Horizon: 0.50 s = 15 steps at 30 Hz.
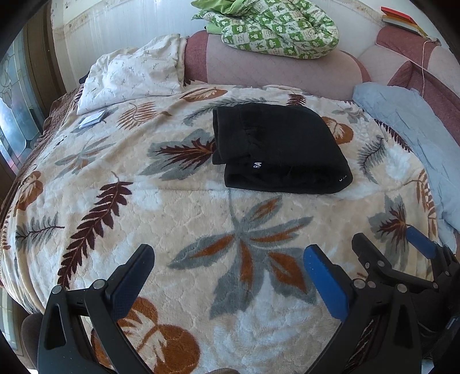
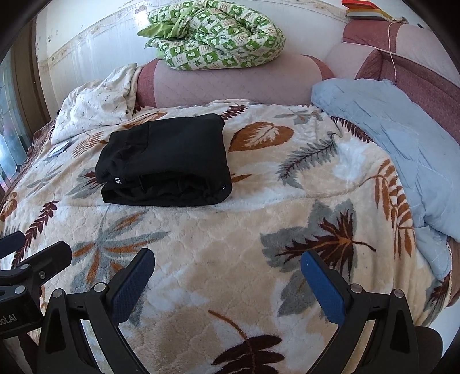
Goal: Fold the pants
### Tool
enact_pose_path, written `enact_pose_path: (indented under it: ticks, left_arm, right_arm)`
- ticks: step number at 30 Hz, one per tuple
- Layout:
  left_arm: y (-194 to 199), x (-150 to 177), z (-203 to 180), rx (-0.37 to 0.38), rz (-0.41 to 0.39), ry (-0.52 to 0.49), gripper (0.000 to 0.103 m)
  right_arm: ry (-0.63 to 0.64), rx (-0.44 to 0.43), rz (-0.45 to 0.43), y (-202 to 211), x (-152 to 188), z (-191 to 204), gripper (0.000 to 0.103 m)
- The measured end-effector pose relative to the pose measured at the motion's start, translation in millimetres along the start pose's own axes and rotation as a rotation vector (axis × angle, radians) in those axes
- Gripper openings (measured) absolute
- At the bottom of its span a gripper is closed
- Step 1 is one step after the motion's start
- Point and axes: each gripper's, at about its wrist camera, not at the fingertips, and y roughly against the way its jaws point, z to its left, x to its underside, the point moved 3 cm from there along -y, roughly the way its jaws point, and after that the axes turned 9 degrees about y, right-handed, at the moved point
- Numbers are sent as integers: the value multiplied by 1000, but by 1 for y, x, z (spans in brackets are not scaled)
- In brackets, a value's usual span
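The black pants [image 1: 276, 146] lie folded into a compact stack on the leaf-patterned blanket [image 1: 184, 218], a white label showing at the front fold. They also show in the right wrist view [image 2: 166, 161], left of centre. My left gripper [image 1: 227, 259] is open and empty, held above the blanket well short of the pants. My right gripper [image 2: 227, 259] is open and empty too, near the bed's front; it also appears at the right edge of the left wrist view [image 1: 388, 238]. Neither gripper touches the pants.
A white pillow [image 1: 132, 72] lies at the back left with a small card [image 1: 92, 119] beside it. A green patterned quilt [image 1: 276, 26] sits on the pink headboard [image 1: 276, 69]. A light blue quilt [image 2: 402, 149] lies along the right side. Books [image 1: 399, 17] rest at the top right.
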Motion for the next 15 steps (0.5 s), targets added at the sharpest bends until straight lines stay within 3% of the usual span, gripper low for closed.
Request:
enact_pose_path:
  ticks: [15]
  left_arm:
    - [-6, 3, 2, 3, 37, 11, 103]
  right_arm:
    - [1, 2, 14, -2, 2, 0, 103]
